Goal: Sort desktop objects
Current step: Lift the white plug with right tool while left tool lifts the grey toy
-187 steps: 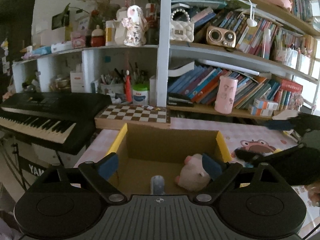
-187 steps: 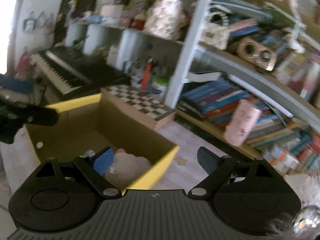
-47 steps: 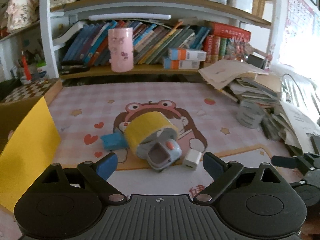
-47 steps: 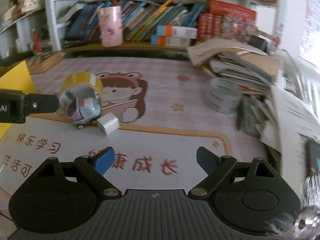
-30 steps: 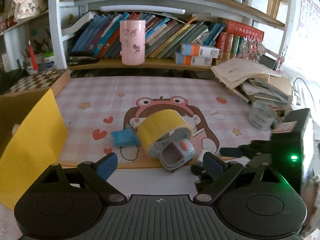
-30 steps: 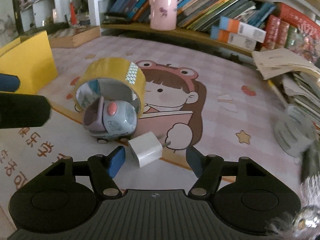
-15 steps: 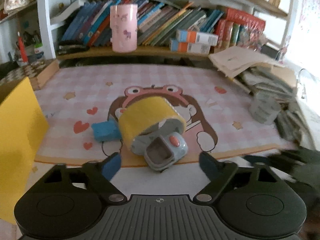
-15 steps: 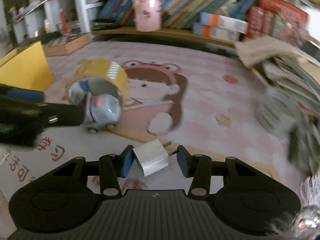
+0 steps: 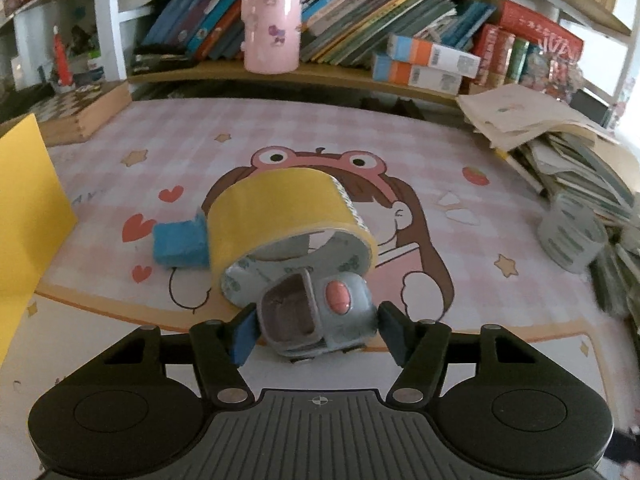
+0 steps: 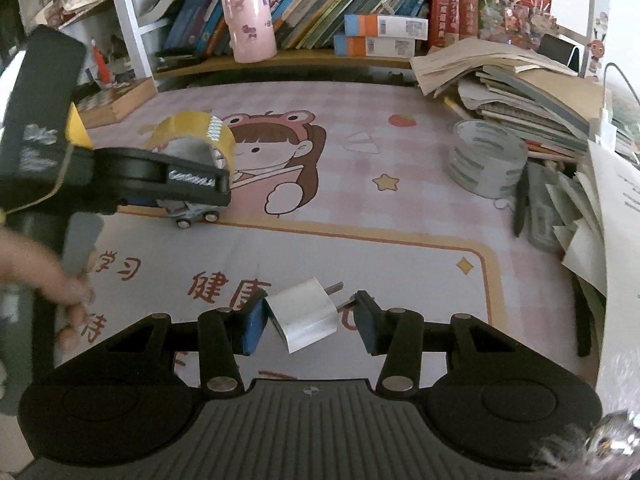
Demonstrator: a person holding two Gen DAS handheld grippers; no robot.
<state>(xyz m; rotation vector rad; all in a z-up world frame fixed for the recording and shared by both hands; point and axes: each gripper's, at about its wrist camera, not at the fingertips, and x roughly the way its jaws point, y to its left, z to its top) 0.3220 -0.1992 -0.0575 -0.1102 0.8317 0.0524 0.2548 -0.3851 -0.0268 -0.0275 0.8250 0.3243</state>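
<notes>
While closing, left tool (image 9: 316, 334) straddles toy car (image 9: 316, 316).

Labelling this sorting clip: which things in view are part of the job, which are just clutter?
In play:
- white plug adapter, clamped in the right gripper
- grey toy car, between the closing left gripper jaws
- yellow tape roll
- blue block
- yellow box flap

Clutter:
- pink cup
- shelf books
- paper stack
- grey tape rolls
</notes>
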